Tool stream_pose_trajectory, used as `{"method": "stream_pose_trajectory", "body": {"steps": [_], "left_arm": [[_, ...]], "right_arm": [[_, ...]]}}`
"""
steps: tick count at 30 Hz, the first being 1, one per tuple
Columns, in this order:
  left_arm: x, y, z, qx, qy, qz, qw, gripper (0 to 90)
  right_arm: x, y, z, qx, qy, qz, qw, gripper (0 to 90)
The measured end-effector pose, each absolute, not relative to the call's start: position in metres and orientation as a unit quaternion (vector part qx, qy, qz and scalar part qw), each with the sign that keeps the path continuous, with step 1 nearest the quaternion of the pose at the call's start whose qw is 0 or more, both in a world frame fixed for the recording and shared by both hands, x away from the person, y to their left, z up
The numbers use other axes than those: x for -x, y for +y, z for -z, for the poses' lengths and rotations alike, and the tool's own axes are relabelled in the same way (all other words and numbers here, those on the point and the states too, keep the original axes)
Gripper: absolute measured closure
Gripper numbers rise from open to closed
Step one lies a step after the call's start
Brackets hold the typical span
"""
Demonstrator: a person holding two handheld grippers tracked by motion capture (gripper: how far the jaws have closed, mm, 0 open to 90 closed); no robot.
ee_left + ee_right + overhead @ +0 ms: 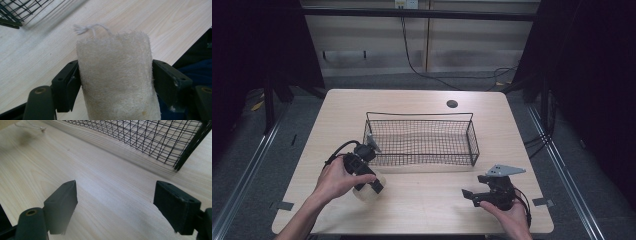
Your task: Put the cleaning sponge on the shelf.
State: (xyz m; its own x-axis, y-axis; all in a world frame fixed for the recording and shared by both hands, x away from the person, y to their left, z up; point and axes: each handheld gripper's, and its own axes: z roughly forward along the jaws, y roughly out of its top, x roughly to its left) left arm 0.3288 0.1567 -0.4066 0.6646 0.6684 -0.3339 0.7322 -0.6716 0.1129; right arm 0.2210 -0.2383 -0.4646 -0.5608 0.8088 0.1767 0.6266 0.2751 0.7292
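Note:
A pale, fibrous loofah sponge (pixel 117 82) with a frayed white string (pixel 83 28) at its top stands between the jaws of my left gripper (pixel 115 75), which is shut on it. In the high view the left gripper (pixel 371 184) holds the loofah (pixel 368 194) just over the table, in front of the left end of a black wire basket (pixel 419 114). My right gripper (pixel 472 196) hovers near the front right of the table, open with nothing between its jaws (pixel 115 202). The basket's mesh wall (pixel 150 140) lies ahead of it.
The light wooden table (pixel 427 210) has a round cable hole (pixel 452 104) behind the basket. The basket looks empty. Black curtains flank the table, and a cable runs along the floor at the back. The table's front edge is close to both hands.

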Motion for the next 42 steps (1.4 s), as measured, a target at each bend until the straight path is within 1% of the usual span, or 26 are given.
{"method": "stream_pose_trajectory", "body": {"steps": [10, 20, 24, 36, 42], "left_arm": [[-0.333, 0.169, 0.387, -0.899, 0.402, 0.125, 0.123, 26.5], [-0.338, 0.173, 0.376, -0.896, 0.403, 0.134, 0.13, 26.4], [-0.338, 0.174, 0.364, -0.901, 0.395, 0.124, 0.131, 26.4], [-0.335, 0.172, 0.345, -0.908, 0.379, 0.124, 0.127, 26.4], [-0.337, 0.173, 0.327, -0.909, 0.374, 0.123, 0.136, 26.5]], "right_arm": [[-0.221, -0.238, 0.465, -0.455, 0.791, -0.392, 0.115, 18.8], [-0.221, -0.238, 0.465, -0.455, 0.792, -0.392, 0.114, 18.6], [-0.221, -0.238, 0.465, -0.455, 0.792, -0.391, 0.113, 18.4], [-0.221, -0.238, 0.465, -0.455, 0.793, -0.391, 0.112, 18.3], [-0.221, -0.238, 0.465, -0.456, 0.792, -0.39, 0.111, 18.1]]}}
